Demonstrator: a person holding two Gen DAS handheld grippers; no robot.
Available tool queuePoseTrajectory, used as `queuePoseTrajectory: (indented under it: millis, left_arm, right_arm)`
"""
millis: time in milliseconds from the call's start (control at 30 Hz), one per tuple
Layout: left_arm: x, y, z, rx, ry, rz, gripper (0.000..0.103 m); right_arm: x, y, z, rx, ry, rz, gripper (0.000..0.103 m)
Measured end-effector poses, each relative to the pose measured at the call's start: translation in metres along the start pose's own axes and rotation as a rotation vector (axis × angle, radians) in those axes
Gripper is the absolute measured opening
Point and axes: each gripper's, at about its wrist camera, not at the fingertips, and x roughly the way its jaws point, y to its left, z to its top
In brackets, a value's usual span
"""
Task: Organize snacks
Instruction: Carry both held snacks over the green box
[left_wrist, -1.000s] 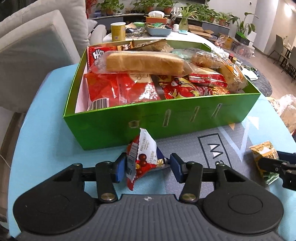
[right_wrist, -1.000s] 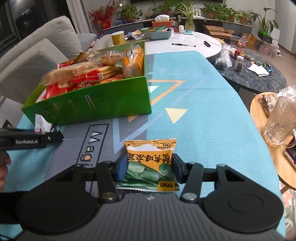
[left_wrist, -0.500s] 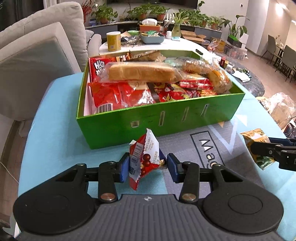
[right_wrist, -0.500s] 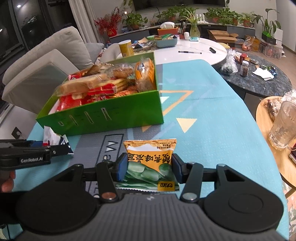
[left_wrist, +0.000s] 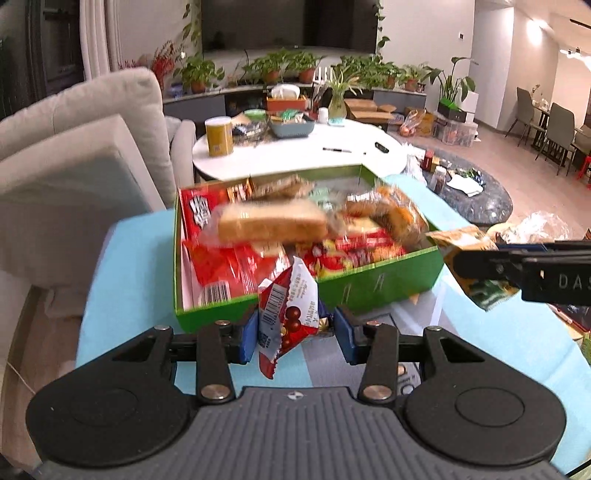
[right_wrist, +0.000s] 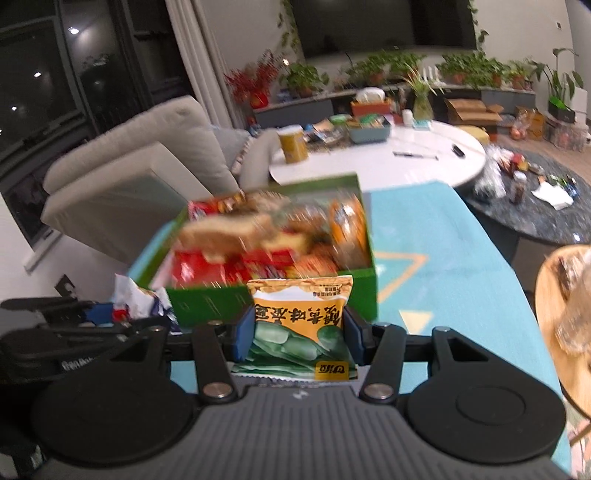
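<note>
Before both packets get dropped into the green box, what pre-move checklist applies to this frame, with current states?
1. Left gripper shut on the red chocolate-ball packet: ok.
2. Right gripper shut on the yellow bean packet: ok.
3. Both packets held off the mat: ok.
4. Packets above the green box opening: not ok, both are short of its near wall.
5. Free space in the box: not ok, snacks and the bread loaf are heaped to the rim.
6. Grippers clear of each other: ok, side by side with a gap.
</note>
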Motion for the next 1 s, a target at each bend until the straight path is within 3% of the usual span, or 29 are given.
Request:
queuePoseTrajectory:
  millis: [467, 1000]
  left_arm:
    - [0.011, 0.005, 0.047, 0.035, -0.068, 0.014, 0.04]
    - [0.065, 0.008, 0.052, 0.046, 0.002, -0.006, 0.04]
  right_arm:
    - [0.014, 0.012, 0.052, 0.001, -0.072, 0.059, 0.098]
    - [0.055, 0.007, 0.071, 0.045, -0.052, 0.062, 0.098]
